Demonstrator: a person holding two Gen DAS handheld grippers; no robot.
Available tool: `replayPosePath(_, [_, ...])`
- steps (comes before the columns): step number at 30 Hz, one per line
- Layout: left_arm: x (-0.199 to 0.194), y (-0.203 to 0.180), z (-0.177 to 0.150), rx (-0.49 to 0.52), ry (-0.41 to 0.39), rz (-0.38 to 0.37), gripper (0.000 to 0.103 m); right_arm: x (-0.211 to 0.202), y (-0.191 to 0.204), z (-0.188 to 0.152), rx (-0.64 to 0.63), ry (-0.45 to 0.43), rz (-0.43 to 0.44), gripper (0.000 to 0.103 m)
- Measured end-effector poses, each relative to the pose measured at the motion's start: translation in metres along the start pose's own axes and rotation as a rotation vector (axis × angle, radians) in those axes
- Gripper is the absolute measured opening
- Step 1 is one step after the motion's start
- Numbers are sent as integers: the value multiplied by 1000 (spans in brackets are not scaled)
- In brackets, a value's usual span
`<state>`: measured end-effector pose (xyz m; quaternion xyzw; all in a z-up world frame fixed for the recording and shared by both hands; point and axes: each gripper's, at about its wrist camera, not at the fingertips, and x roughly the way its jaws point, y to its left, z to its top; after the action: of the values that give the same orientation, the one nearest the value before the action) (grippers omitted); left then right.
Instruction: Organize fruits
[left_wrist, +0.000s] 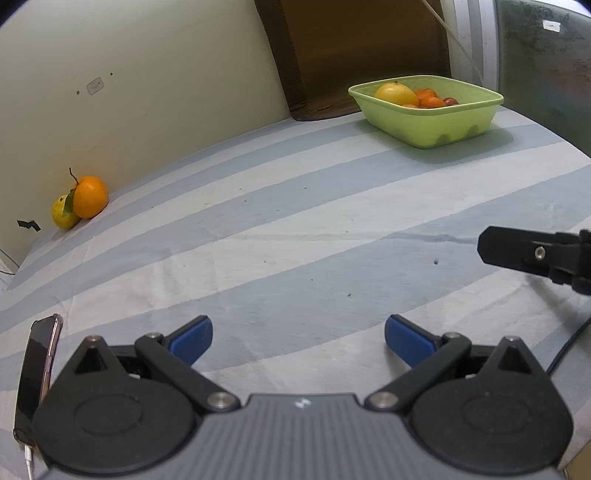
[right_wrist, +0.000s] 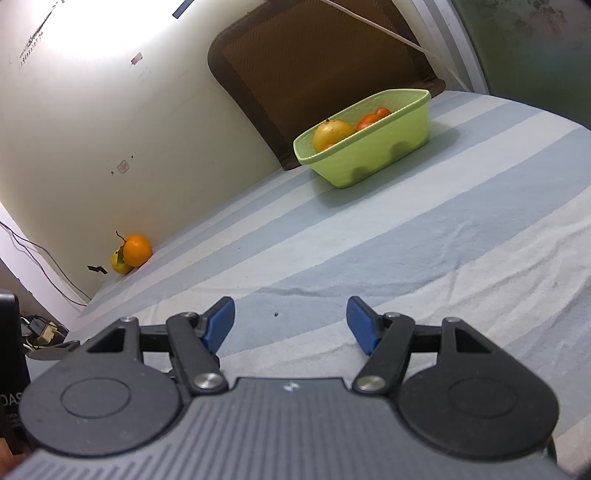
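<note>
A green basket (left_wrist: 436, 127) stands at the far right of the striped bed and holds a yellow fruit (left_wrist: 396, 93) and several orange and red fruits. It also shows in the right wrist view (right_wrist: 373, 155). An orange (left_wrist: 89, 196) with a stem and a yellow-green fruit (left_wrist: 62, 215) lie together against the wall at the far left; they show in the right wrist view too (right_wrist: 137, 250). My left gripper (left_wrist: 298, 341) is open and empty low over the sheet. My right gripper (right_wrist: 290, 325) is open and empty, and its black finger shows at the left wrist view's right edge (left_wrist: 517, 251).
A phone (left_wrist: 37, 373) with a white cable lies on the bed by my left gripper. A brown cushion (right_wrist: 317, 62) leans on the wall behind the basket. Cables and a plug strip (right_wrist: 40, 328) lie on the floor at the left. The striped sheet (left_wrist: 295, 229) covers the bed.
</note>
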<state>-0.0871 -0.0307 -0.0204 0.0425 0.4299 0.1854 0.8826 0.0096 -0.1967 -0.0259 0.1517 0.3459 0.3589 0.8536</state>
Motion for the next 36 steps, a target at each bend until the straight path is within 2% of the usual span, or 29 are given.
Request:
replayPosePath(21, [5, 4, 4, 7, 9, 45, 103, 4, -7, 3, 11, 10, 28, 69])
replayPosePath(36, [4, 10, 5, 46, -54, 181, 103, 4, -9, 2, 21, 10, 39, 69])
